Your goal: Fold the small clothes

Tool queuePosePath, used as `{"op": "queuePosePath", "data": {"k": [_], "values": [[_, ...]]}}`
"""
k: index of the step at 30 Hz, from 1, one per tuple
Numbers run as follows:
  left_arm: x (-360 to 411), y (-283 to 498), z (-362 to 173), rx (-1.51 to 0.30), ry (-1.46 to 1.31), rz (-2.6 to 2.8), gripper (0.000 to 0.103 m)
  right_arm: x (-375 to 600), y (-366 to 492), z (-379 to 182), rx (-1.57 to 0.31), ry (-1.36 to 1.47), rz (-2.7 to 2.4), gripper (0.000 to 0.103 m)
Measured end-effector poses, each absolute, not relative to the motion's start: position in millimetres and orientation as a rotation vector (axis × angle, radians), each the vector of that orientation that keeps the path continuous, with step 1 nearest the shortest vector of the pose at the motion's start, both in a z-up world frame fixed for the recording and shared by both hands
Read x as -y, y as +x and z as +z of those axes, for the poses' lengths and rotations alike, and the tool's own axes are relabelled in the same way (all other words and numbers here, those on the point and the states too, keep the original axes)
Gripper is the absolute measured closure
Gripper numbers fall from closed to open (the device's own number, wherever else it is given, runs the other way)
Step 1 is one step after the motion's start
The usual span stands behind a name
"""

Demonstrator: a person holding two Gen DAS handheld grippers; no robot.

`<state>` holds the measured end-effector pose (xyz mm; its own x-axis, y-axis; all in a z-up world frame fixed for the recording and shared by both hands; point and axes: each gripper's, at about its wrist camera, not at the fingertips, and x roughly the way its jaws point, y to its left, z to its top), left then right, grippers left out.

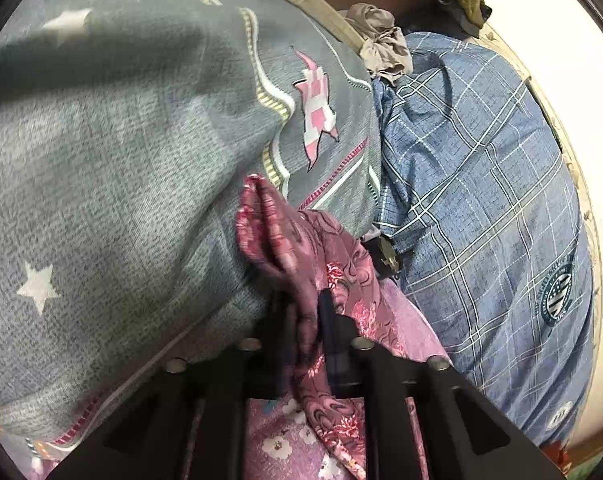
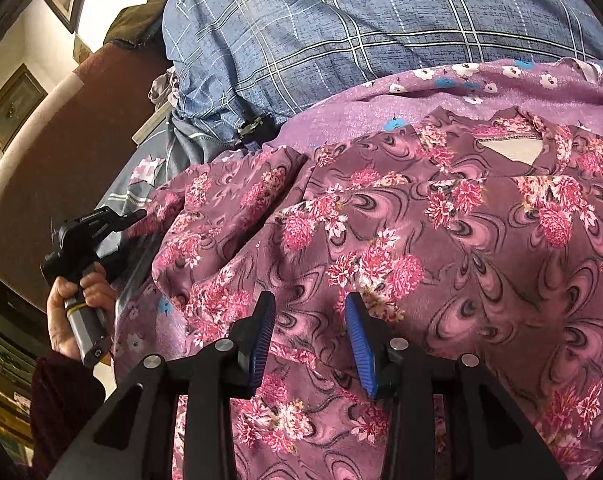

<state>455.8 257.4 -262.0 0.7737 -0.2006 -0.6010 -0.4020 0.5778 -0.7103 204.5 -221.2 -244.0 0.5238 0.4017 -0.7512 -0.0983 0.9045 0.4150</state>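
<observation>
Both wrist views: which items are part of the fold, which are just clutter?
In play:
floral maroon garment
left gripper, shut on its edge
right gripper, open above it

Lying about:
blue plaid pillow
grey star-print pillow
crumpled beige cloth
purple floral sheet

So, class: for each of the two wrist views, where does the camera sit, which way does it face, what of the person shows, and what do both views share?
Left wrist: sits behind the left gripper, facing along its fingers, shut on a bunched edge of the maroon floral garment, toward a grey star-print quilt; no hand shows.
Right wrist: sits behind the right gripper, open over the spread garment; the person's left hand shows, gripping the other gripper's handle.
Shared: the garment, the blue plaid pillow, the lilac flowered sheet.
</observation>
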Motion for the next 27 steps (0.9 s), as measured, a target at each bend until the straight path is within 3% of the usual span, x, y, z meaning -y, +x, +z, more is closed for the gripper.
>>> {"op": "queuePosePath", "data": {"k": [8, 15, 21, 23, 24, 25, 27], "values": [[-208.1, 436.4, -195.6, -0.592, -0.766, 0.063, 0.098, 224.6, 200.6, -231.7, -0.927, 0.314, 0.286, 0.064], [-107.2, 400.1, -112.9, -0.503, -0.535, -0.258, 0.098, 244.8, 190.6, -204.8, -0.824, 0.268, 0.228, 0.064], [-9.1, 370.0, -92.0, -0.549, -0.456, -0.574, 0.098, 304.2, 180.2, -189.4, -0.755, 0.384, 0.1, 0.064], [29.2, 363.6, -92.6, -0.604, -0.407, -0.701, 0.09, 327.6, 174.9, -187.0, -0.731, 0.423, 0.042, 0.064], [51.2, 359.7, -95.0, -0.658, -0.372, -0.775, 0.076, 340.9, 171.4, -186.3, -0.721, 0.444, 0.005, 0.063], [67.8, 355.0, -97.6, -0.709, -0.349, -0.834, 0.056, 355.2, 167.9, -186.0, -0.715, 0.47, -0.032, 0.063], [77.0, 345.6, -97.3, -0.724, -0.34, -0.885, 0.044, 382.3, 159.9, -185.4, -0.7, 0.539, -0.088, 0.06]]}}
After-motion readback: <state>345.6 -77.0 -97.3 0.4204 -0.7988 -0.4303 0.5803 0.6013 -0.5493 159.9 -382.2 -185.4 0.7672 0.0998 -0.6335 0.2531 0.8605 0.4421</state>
